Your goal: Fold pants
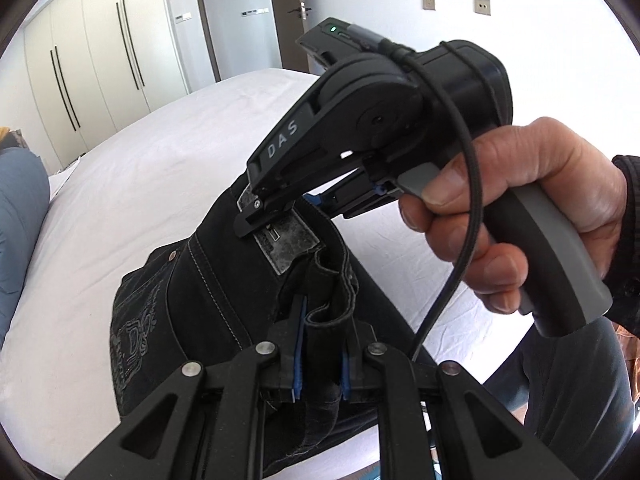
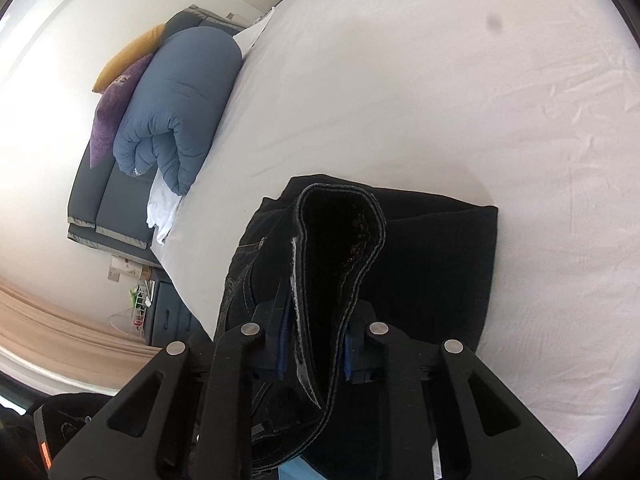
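Black jeans (image 1: 224,280) with a grey leather waist patch (image 1: 288,242) lie partly folded on a white bed (image 1: 120,184). My left gripper (image 1: 322,354) is shut on a bunched fold of the waistband. My right gripper (image 1: 266,216), held in a hand, is shut on the waistband beside the patch, a short way beyond the left one. In the right wrist view the right gripper (image 2: 316,344) clamps the waistband edge of the jeans (image 2: 432,256), whose folded legs rest flat on the bed (image 2: 400,100).
White wardrobes (image 1: 92,68) and a door (image 1: 236,20) stand beyond the bed. A rolled blue duvet (image 2: 180,100) with purple and yellow pillows (image 2: 116,108) lies at the bed's head. A nightstand (image 2: 168,312) stands beside the bed.
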`<state>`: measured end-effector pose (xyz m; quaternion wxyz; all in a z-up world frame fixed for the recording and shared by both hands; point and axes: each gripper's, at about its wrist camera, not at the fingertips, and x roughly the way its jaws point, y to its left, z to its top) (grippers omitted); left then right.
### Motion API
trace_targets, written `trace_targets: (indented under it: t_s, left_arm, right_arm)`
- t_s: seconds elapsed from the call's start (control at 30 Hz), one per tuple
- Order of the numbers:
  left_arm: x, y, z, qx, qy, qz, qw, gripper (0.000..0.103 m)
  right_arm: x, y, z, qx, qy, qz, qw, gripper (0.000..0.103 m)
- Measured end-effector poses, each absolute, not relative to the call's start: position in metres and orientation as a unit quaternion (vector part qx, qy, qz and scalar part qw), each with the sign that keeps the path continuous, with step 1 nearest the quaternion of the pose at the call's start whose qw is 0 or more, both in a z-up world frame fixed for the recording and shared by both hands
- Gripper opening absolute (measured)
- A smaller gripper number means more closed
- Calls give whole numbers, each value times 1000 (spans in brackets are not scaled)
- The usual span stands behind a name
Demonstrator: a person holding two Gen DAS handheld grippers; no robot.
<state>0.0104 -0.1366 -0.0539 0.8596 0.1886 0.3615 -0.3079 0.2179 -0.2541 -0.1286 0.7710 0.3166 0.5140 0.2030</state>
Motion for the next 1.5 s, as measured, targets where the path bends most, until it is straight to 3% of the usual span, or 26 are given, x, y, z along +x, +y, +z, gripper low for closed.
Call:
trace_targets:
  t_s: [0.33,0.4,0.5,0.53,0.57,0.63,0.67,0.7,0.73,0.97,1.33,1.5]
  left_arm:
    - [12,-122,-63,213,384,-323,838,14]
    - [16,-121,-65,213,388,-326,836,18]
    - [22,-115,-69,193,399,-341,829,35]
    - [21,-109,-63,179,402,-346,829,49]
    - [16,-106,-54,166,400,-349,831,65]
    - [16,-82,-38,130,383,-355,843,76]
    - [16,-72,-31,115,377,-349,850,80]
    - [20,-59,-24,100,375,-339,857,82]
    - [27,-45,-20,85,373,-328,864,82]
    - [100,17,-29,45,403,-257,877,82]
    - [102,15,-61,60,431,-244,867,82]
    - [95,12,-68,59,437,-242,865,82]
  right_arm:
    - [195,-294,-188,379,521,179,743,18]
    - [191,-297,-197,399,509,186,740,18]
    - [187,-299,-204,412,501,187,738,20]
    - [186,-302,-206,422,503,188,731,21]
    - [185,-306,-207,432,504,186,724,26]
    - [179,-319,-202,445,493,168,729,35]
    - [174,-328,-196,447,483,156,736,49]
    - [167,-334,-188,451,472,144,744,57]
    - [158,-343,-182,455,463,132,749,58]
    - [108,-319,-142,422,462,236,744,58]
    - [114,-292,-174,417,528,238,700,58]
    - [118,-271,-156,394,517,276,708,38]
